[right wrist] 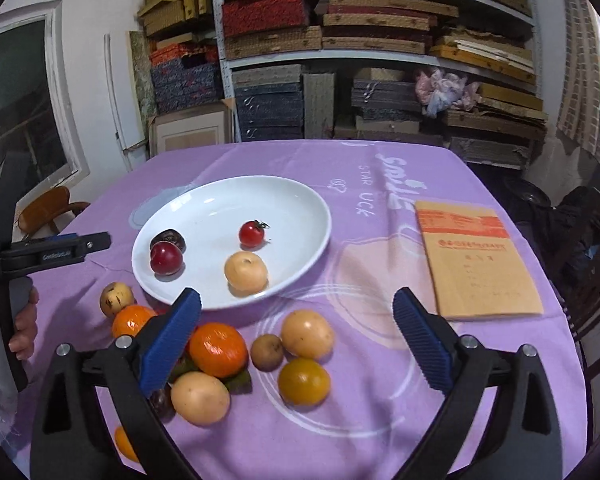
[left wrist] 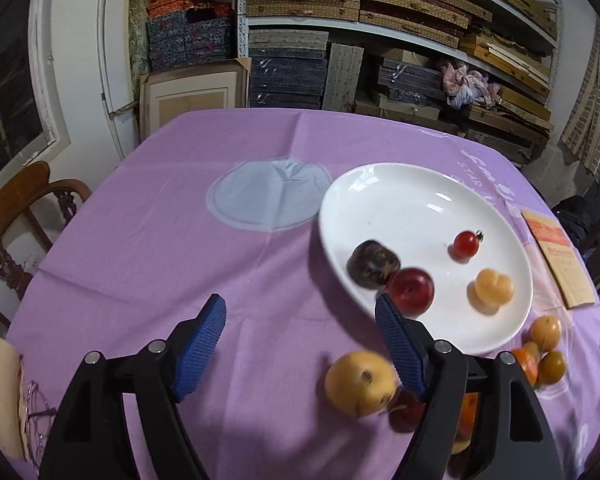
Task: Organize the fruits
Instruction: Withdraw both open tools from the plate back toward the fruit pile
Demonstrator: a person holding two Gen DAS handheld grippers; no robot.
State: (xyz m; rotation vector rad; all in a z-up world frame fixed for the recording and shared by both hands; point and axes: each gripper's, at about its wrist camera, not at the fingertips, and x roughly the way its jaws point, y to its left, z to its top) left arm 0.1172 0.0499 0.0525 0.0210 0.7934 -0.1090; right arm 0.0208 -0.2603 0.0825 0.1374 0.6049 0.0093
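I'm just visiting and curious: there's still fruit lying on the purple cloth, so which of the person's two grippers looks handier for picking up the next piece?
Probably the right gripper: its jaws are open and empty, with the pale yellow fruit lying between the fingers. The left gripper, also open, has only bare cloth between its fingers.

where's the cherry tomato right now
The cherry tomato lies on the white plate, toward its right side in both wrist views, just behind the pale peeled fruit and apart from the red plum.

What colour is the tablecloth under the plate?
Light purple tablecloth with pale printed shapes; clearest in the right wrist view.
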